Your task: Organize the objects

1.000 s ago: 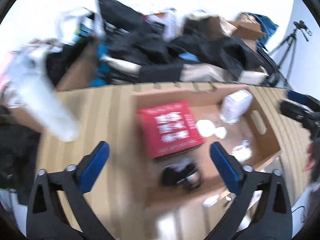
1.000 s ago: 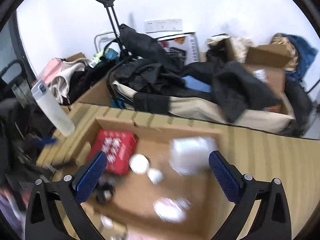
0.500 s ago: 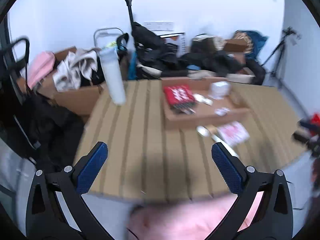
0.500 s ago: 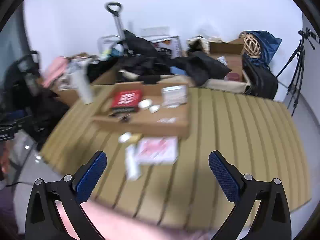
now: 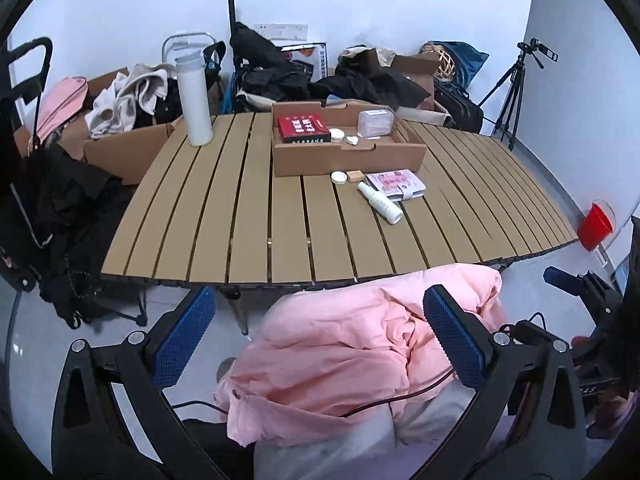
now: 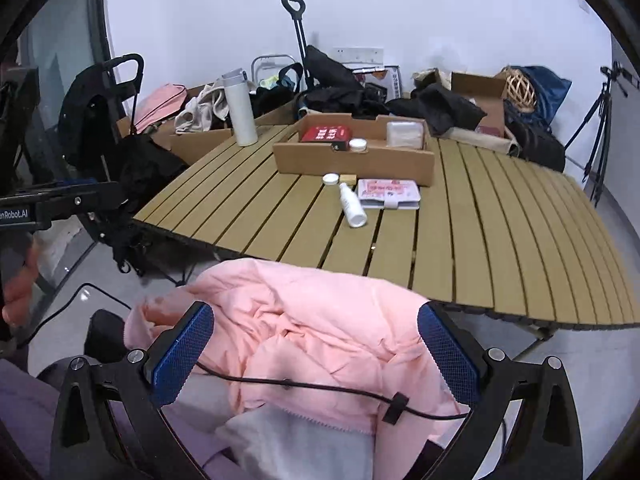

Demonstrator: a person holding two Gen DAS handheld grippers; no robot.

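A cardboard tray (image 5: 344, 160) (image 6: 352, 162) stands on the slatted table (image 5: 248, 216) (image 6: 480, 232), holding a red box (image 5: 303, 129) (image 6: 326, 135), a clear plastic box (image 5: 374, 123) (image 6: 405, 134) and small white jars. In front of it lie a white bottle (image 5: 380, 202) (image 6: 352, 205), a white lid (image 5: 339, 177) (image 6: 330, 179), a small tan block (image 5: 354, 176) (image 6: 347, 179) and a pink case (image 5: 396, 185) (image 6: 388, 193). My left gripper (image 5: 320, 338) and right gripper (image 6: 316, 354) are open and empty, held back off the table over a pink jacket (image 5: 352, 344) (image 6: 304, 320).
A tall white flask (image 5: 194, 96) (image 6: 240, 108) stands at the table's far left corner. Bags, clothes and boxes pile up behind the table. A tripod (image 5: 516, 88) and a red cup (image 5: 596, 225) are at the right. A cable (image 6: 320, 388) crosses the jacket.
Both grippers have pulled far back from above the tray to beyond the table's near edge. Both stayed open and empty.
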